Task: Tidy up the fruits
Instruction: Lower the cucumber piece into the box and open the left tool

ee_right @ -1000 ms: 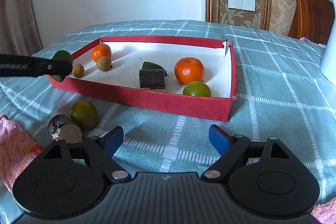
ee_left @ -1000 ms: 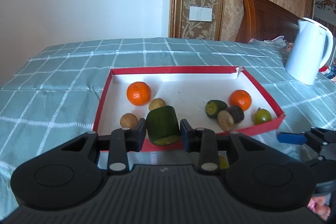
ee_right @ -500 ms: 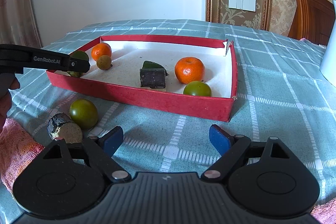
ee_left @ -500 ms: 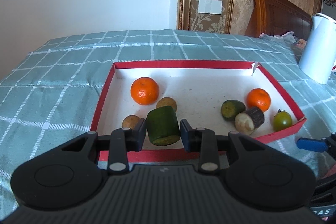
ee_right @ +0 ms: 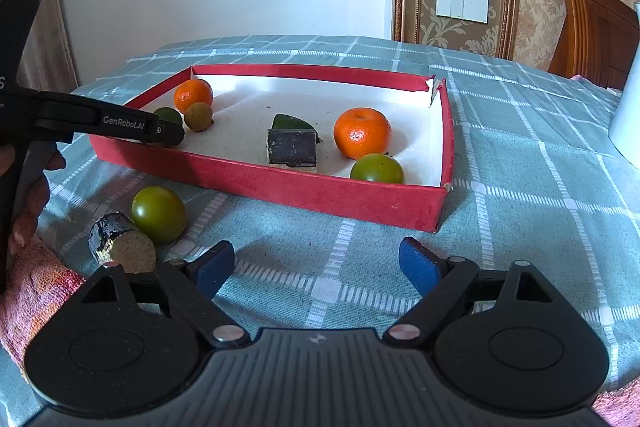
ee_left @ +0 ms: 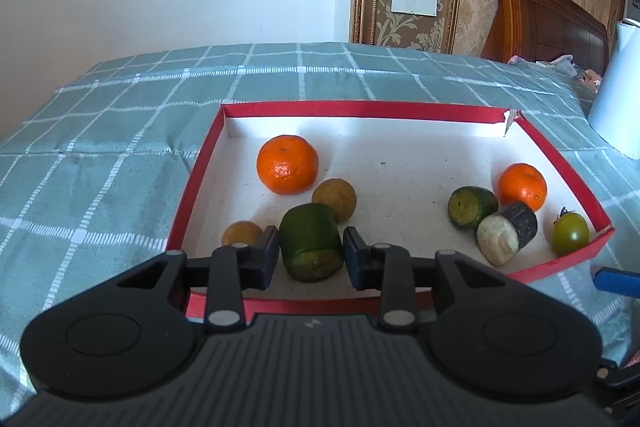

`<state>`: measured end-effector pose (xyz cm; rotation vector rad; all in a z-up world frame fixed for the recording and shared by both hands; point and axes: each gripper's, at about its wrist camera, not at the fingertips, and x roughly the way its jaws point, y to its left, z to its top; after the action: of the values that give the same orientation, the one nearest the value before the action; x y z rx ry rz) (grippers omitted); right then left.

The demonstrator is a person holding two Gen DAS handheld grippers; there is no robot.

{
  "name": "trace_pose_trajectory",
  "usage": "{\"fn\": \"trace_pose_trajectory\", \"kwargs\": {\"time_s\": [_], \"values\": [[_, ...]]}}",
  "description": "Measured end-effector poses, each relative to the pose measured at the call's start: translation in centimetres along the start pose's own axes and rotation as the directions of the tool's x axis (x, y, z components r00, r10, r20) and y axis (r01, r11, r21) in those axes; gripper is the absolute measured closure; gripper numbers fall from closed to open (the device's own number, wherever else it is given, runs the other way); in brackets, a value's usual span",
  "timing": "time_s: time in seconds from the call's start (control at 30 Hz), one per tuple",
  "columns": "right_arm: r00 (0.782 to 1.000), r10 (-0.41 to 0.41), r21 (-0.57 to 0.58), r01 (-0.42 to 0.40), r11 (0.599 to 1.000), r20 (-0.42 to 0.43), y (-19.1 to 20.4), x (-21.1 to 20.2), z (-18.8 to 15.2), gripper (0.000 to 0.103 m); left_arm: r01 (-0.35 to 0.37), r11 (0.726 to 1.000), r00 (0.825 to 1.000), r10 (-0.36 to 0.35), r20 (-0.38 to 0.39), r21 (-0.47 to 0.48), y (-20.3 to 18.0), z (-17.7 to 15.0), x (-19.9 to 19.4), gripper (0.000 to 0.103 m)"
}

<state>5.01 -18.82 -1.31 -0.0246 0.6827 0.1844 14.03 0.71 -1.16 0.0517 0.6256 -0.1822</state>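
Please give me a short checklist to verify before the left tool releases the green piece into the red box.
1. Left tool shut on the dark green cut cylinder piece: ok.
2. Piece is over the white floor of the red cardboard box, past its near wall: ok.
3. Piece already resting on the floor: cannot tell.
4. Space from the two small brown round fruits beside it: not ok, very close.
5. Right tool open and outside the box: ok.
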Motion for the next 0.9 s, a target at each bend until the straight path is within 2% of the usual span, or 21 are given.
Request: {"fn": "trace_pose_trajectory", "kwargs": {"time_s": [0.1, 0.3, 0.73, 0.9], "values": [[1.0, -0.001, -0.002, 0.001, 1.0, 0.0, 0.0, 0.0, 0.0, 0.013, -0.016, 1.0, 1.0, 0.016, 0.0, 0.015, -0.1, 0.1, 0.4, 0.072], [1.0, -0.002, -0.004, 0.002, 1.0, -0.001, 0.0, 0.0, 0.0, 0.013, 0.002, 1.0, 1.0, -0.002, -0.009, -0.006, 0.3, 0.0, 1.0, 0.069], [1.0, -0.002, -0.013, 0.002, 1.0, -0.005, 0.1, 0.1, 0.0, 0.011, -0.03, 1.0, 1.0, 0.03, 0.008, 0.004, 0.8, -0.4, -0.6, 0.061], [1.0, -0.002, -0.013, 0.002, 1.0, -0.005, 0.1, 0.2, 0.0, 0.011, -0.025, 1.0, 1.0, 0.025, 0.015, -0.003, 1.0, -0.6, -1.3, 0.061]]}}
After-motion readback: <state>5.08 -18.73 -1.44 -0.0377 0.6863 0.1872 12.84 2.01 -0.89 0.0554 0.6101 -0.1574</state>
